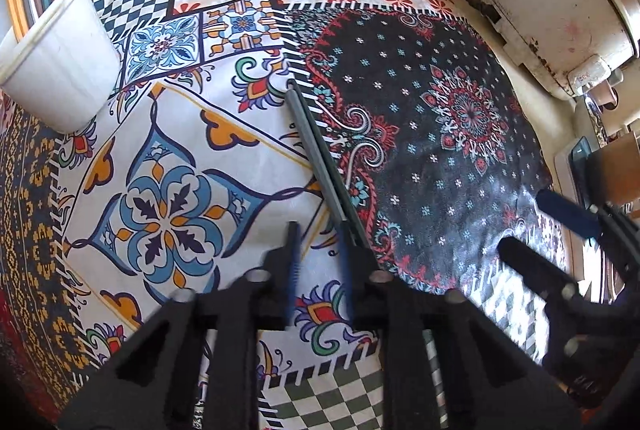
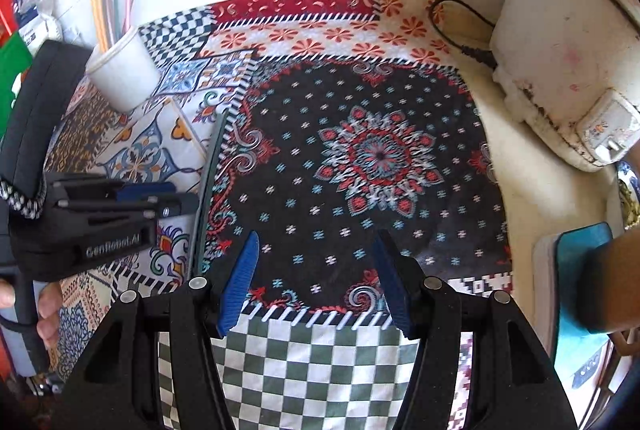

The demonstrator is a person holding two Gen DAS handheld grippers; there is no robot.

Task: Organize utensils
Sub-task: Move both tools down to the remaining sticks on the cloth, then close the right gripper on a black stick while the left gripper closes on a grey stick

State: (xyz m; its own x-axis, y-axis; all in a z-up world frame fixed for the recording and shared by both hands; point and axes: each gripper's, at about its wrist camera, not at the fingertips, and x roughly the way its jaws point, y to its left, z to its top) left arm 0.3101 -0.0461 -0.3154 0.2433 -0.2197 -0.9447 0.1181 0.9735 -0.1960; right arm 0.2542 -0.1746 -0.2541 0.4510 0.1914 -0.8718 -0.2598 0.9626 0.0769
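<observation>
A pair of grey chopsticks (image 1: 316, 149) lies along the patterned cloth, its near end against the right finger of my left gripper (image 1: 322, 262). The left jaws stand partly apart, and I cannot tell whether they grip the chopsticks. The chopsticks also show in the right wrist view (image 2: 208, 185), beside the left gripper (image 2: 172, 199). A white paper cup (image 1: 56, 69) holding several coloured straws stands at the far left; it also shows in the right wrist view (image 2: 120, 69). My right gripper (image 2: 316, 278) is open and empty above the dark floral patch.
A patchwork cloth (image 2: 360, 157) covers the table. A worn white appliance (image 2: 560, 61) with a black cord stands at the far right. A teal-edged object (image 2: 580, 270) sits at the right edge. Boxes (image 2: 24, 9) lie at the far left.
</observation>
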